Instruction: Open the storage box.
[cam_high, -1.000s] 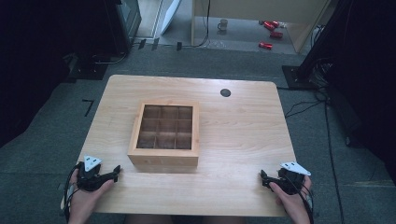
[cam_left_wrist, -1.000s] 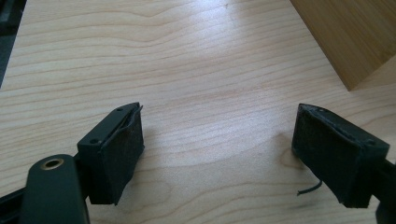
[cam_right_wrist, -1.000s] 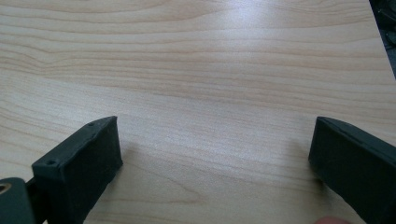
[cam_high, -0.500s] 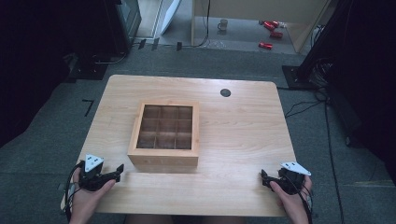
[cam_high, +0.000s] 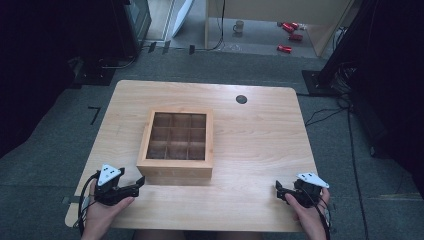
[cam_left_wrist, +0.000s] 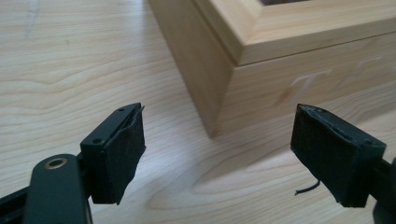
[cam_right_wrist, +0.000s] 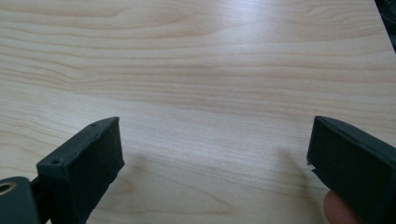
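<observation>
Grey carpet floor around a light wood surface (cam_high: 260, 145), w/ dark racks at the sides and cables trailing off at 3 o'clock. Beyond the far edge, at 12 to 1 o'clock, a white mug (cam_high: 239, 25) and red cans (cam_high: 289, 35) sit on the floor.

Wooden compartment box (cam_high: 176, 145) stands just left of centre on the surface, open top, 3x3 grid of cells, nothing visible inside them. Black round grommet (cam_high: 241, 99) sits at approx 1 o'clock from the box, near the far edge.

Left claw (cam_high: 136, 184) is at 7 o'clock on the surface, held in a hand, just beside the box's near-left corner but apart from it. Left gripper view: jaws spread wide, released, nothing between them; box corner (cam_left_wrist: 280, 70) lies ahead, w/ carved letters on its front, one reads as "T".

Right claw (cam_high: 281, 190) is at 5 o'clock near the front edge, well apart from the box. Right gripper view: jaws wide apart, released, bare wood ahead; a fingertip (cam_right_wrist: 341, 211) shows by the right jaw.
</observation>
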